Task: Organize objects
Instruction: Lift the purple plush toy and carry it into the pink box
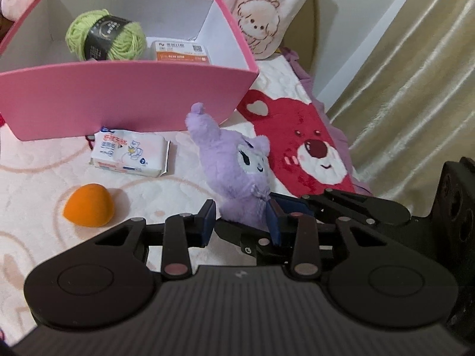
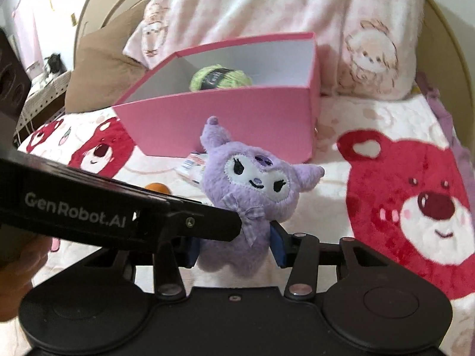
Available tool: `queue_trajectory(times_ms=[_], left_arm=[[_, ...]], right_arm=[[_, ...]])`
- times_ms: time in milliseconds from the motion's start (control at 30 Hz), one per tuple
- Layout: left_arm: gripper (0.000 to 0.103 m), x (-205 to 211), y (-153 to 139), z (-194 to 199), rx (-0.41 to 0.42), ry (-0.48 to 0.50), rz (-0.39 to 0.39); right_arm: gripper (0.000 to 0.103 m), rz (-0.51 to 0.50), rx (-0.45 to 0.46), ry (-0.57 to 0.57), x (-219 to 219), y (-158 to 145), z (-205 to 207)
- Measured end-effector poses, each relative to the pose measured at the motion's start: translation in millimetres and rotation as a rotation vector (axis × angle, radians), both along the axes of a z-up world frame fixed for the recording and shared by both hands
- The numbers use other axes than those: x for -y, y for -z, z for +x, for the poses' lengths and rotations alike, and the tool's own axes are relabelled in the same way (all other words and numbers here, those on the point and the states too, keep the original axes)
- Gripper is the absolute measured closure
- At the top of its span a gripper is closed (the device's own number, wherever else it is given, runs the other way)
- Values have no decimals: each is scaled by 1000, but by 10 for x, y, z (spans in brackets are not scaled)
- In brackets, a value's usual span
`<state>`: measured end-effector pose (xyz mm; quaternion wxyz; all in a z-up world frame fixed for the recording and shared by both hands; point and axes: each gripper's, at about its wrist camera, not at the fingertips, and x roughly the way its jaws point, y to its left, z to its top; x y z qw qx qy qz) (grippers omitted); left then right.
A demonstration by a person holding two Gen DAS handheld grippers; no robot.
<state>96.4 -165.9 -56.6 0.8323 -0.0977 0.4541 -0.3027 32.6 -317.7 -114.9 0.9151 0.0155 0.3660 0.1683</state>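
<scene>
- White lettering reading "GenRobot.AI" is showing on the side of the black left gripper body as it is crossing the right wrist view.
- The small orange-and-white rectangular box lying inside the pink cardboard box is carrying a printed code square and a row of digits, too blurred to read.
- The white soft tissue packet is bearing red and blue characters and a cartoon figure; nothing is reading clearly.
- The black band around the green yarn ball is showing illegible print.
</scene>
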Motion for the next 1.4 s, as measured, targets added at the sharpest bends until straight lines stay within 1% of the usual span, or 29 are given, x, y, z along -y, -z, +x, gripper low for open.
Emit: queue_trajectory(times_ms=[233,300,367,533,667,733,800,900,967,1033,1133,1267,1400], left_arm=[[68,-193,-307,-16,-10,13,-32],[68,-240,-398,1,-2,18,-40],[68,-289,-488,34,4,24,-54],[69,-409,-625,141,4,18,-94],[69,-466,-754,230,26,7,-92],[69,-496,-820,301,29,2,-88],[69,-529,-875,419,16,-6,-85],[68,-557,-944,688,7,-17,-70],[68,-566,-980,896,-2,-28,-67],[68,-592,-967,1128,-35,-47,-81],[68,-603,-866,1448,-85,-75,-100],[68,-529,-632,1763,-128,-96,-92],[68,-430,-347,1989,-170,-101,-93]], right_arm=[[51,-27,16,-32,-226,-343,-83],[51,-12,23,-48,-277,-458,-78],[51,-35,41,-54,-339,-564,-70],[51,-44,66,-69,-397,-737,18],[51,-44,66,-73,-459,-881,136],[51,-49,65,-80,-502,-957,225],[51,-57,59,-85,-545,-1020,330],[51,-69,43,-85,-606,-1117,573],[51,-95,41,-85,-655,-1170,766],[51,-110,33,-79,-686,-1185,963],[51,-115,0,-70,-676,-1138,1258],[52,-89,-83,-60,-607,-968,1633],[52,-109,-154,-26,-577,-749,1877]])
